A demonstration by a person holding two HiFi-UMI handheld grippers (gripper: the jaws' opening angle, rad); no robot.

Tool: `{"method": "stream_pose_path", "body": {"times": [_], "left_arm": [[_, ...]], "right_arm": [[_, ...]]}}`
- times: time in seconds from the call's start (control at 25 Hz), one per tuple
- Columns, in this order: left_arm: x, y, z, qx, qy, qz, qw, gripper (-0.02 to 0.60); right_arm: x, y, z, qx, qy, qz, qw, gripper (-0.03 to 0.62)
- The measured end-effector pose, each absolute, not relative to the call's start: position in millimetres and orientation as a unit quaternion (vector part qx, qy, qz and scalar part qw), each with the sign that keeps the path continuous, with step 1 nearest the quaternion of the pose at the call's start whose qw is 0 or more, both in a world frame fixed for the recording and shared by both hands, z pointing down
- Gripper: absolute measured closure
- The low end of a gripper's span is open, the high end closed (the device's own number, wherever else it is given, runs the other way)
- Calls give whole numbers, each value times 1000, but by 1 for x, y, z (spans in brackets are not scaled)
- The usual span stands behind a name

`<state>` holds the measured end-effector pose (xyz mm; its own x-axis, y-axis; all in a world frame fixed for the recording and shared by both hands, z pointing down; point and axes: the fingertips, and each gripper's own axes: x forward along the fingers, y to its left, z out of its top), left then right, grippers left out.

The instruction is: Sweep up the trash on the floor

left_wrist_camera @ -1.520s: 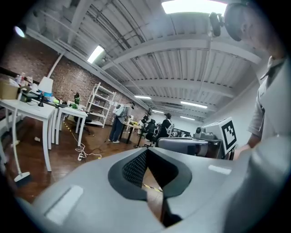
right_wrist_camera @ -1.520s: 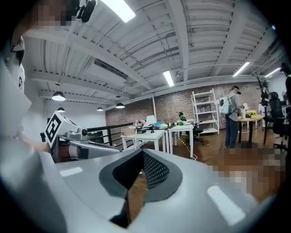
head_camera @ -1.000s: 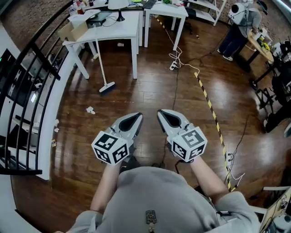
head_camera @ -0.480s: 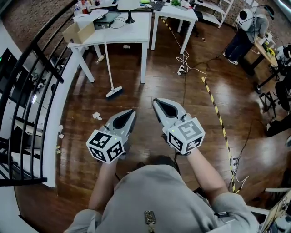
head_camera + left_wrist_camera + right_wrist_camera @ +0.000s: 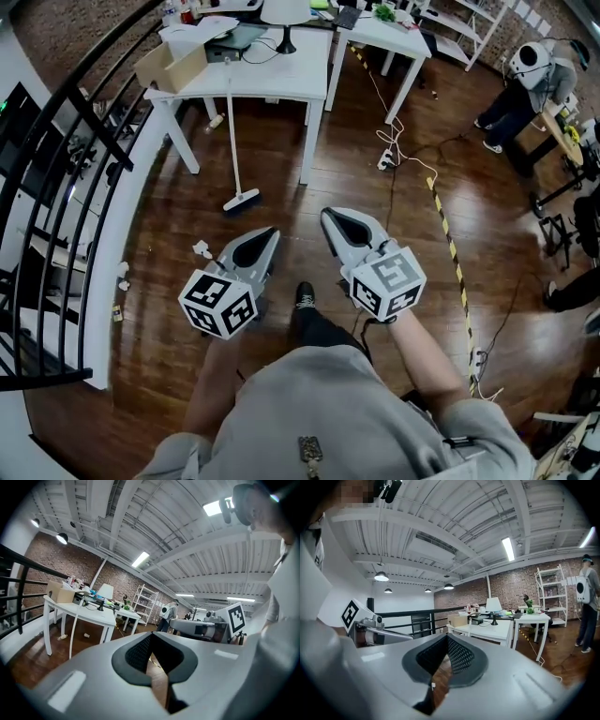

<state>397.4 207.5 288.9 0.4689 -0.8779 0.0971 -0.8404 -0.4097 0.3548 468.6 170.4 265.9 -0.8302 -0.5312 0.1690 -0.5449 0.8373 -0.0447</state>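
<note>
White crumpled paper scraps point(image 5: 201, 249) lie near the white table point(image 5: 272, 75) where the pale long-handled broom point(image 5: 232, 131) leans untouched; my grey left gripper point(image 5: 271, 232) and right gripper point(image 5: 329, 215), both closed and empty, must next open on its handle.

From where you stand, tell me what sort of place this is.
Probably a loft workspace or lab: brick wall, white tables carrying a lamp and a box, and a power strip with cables on the wooden floor.

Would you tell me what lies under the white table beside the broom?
A longish bit of litter and a smaller bit lie under the white table; from above, its top covers most of that floor.
</note>
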Motion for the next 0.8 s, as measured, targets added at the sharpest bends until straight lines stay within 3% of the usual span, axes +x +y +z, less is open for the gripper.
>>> {"method": "stream_pose_path", "body": {"times": [0.52, 0.8], "left_arm": [[317, 28, 288, 787, -580, -77, 197, 577], [236, -41, 306, 771, -603, -71, 190, 578]], "right_arm": [[372, -15, 272, 175, -980, 65, 74, 594], [287, -82, 289, 153, -983, 60, 87, 594]]}}
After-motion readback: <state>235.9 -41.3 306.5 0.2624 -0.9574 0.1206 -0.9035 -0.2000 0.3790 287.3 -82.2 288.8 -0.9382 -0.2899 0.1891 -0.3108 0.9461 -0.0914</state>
